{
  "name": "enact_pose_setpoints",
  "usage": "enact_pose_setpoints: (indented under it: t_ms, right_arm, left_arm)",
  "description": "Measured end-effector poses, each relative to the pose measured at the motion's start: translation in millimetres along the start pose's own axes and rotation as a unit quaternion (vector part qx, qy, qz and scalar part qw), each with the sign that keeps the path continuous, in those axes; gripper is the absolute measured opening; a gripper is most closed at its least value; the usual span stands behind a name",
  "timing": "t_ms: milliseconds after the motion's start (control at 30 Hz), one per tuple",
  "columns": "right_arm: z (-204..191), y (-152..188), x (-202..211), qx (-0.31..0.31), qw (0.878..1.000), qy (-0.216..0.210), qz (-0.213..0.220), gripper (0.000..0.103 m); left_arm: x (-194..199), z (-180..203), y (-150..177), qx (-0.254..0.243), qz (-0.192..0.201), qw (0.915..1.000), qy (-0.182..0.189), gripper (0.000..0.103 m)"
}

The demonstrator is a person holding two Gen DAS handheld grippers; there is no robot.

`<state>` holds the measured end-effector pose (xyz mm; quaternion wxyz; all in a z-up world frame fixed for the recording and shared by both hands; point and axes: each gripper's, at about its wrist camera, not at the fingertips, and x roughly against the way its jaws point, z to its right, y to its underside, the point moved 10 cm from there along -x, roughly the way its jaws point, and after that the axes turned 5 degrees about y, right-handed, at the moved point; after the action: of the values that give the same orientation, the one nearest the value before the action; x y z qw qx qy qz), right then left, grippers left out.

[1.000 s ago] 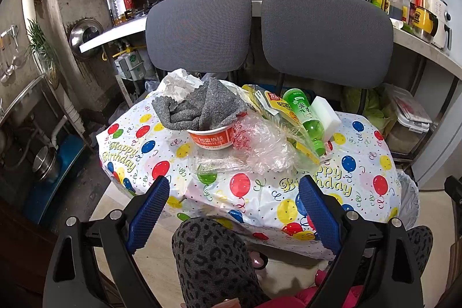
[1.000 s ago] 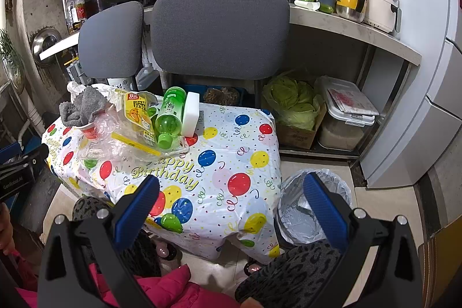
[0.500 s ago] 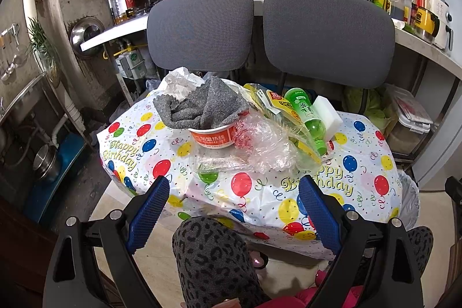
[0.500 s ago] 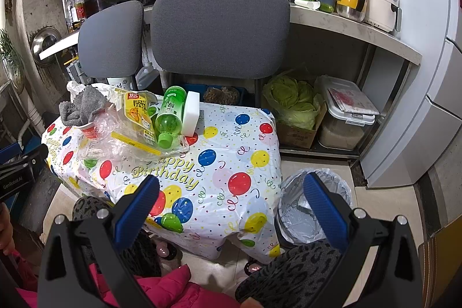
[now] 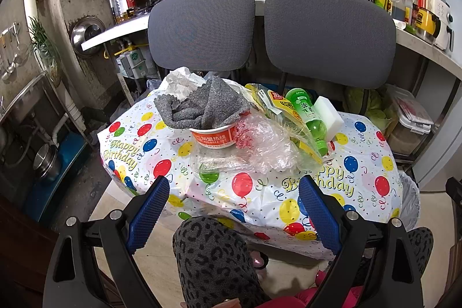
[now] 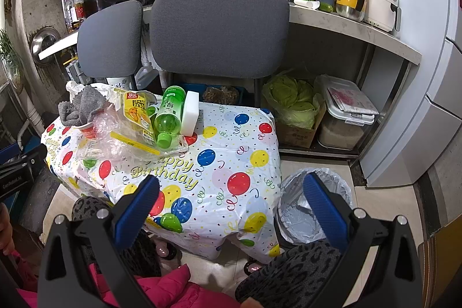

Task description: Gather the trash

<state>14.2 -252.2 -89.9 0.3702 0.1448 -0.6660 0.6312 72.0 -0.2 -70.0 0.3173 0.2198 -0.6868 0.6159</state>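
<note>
Left wrist view: nothing is seen to have moved since the earlier frames. On the balloon-print covered counter (image 5: 361, 181), a green plastic bottle (image 5: 307, 113), crumpled clear plastic wrap (image 5: 265, 143) and a red paper bowl (image 5: 215, 136) are piled, well beyond the left claw (image 5: 234, 214), held wide apart and empty. The right claw (image 6: 231, 210) is likewise spread and empty, with a grey-lined trash bin (image 6: 291, 210) below it.

left gripper (image 5: 234, 210) and right gripper (image 6: 228, 207) spread wide, empty.
</note>
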Motion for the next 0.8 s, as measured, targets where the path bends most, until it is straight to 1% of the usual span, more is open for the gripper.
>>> enact_pose_setpoints:
  t_ms: [100,133,200,800]
  right_arm:
    - [0,0,0,0.000,1.000,0.000,0.000,0.097]
    - [0,0,0,0.000,1.000,0.000,-0.001,0.097]
    - [-1,0,0,0.000,1.000,0.000,0.000,0.097]
    - [-1,1,-1,0.000,1.000,0.000,-0.001,0.097]
  left_arm:
    - [0,0,0,0.000,-0.001,1.0000,-0.001,0.090]
    - [1,-8,6,0.000,-0.002,1.0000,-0.001,0.090]
    - [2,-11,9,0.000,-0.002,1.0000,-0.001,0.090]
    - [1,-13,5,0.000,-0.003,1.0000,0.000,0.090]
